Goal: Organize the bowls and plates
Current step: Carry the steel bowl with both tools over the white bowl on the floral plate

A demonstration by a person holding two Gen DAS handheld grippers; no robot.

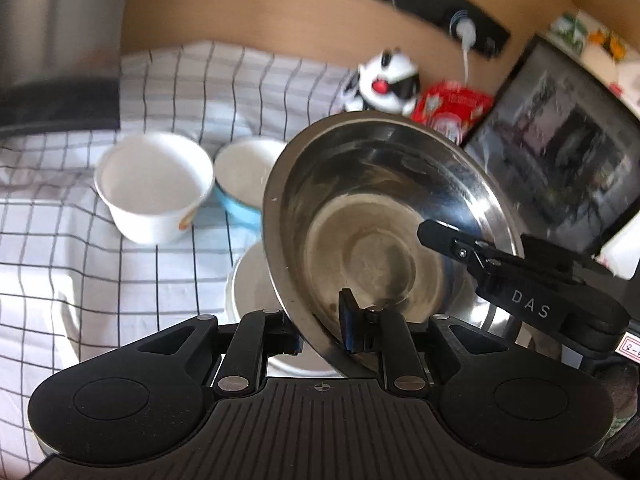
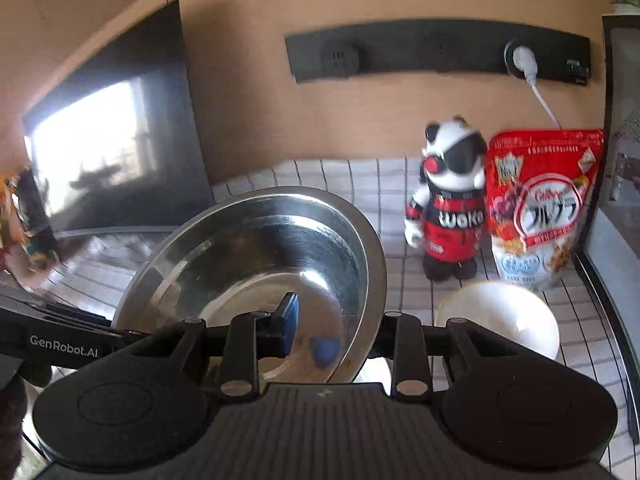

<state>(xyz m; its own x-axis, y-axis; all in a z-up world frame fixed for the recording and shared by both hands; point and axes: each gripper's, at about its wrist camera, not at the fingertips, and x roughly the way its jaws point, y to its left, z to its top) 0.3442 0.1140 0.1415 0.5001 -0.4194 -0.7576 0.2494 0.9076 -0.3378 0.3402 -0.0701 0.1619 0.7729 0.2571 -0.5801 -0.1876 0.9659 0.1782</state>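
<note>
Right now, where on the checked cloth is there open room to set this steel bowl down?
The steel bowl is pinched by both the left gripper and the right gripper. Bare checked cloth lies in front of the white cup. It is crowded behind: the blue bowl, the toy figure and the cereal bag.

Left wrist camera sits right behind its gripper (image 1: 320, 336), very close on the tilted shiny steel bowl (image 1: 384, 216), looking forward and down across the black-grid white tablecloth (image 1: 80, 264) toward the tan wall. Right wrist camera hugs the same steel bowl (image 2: 260, 264) from the opposite rim, facing that wall more squarely. Both views share the bowl, the black-and-white panda figurine (image 1: 390, 80) (image 2: 448, 204), the red cereal bag (image 1: 452, 108) (image 2: 544, 204) and the black wall socket strip (image 1: 448, 12) (image 2: 436, 52).
</note>
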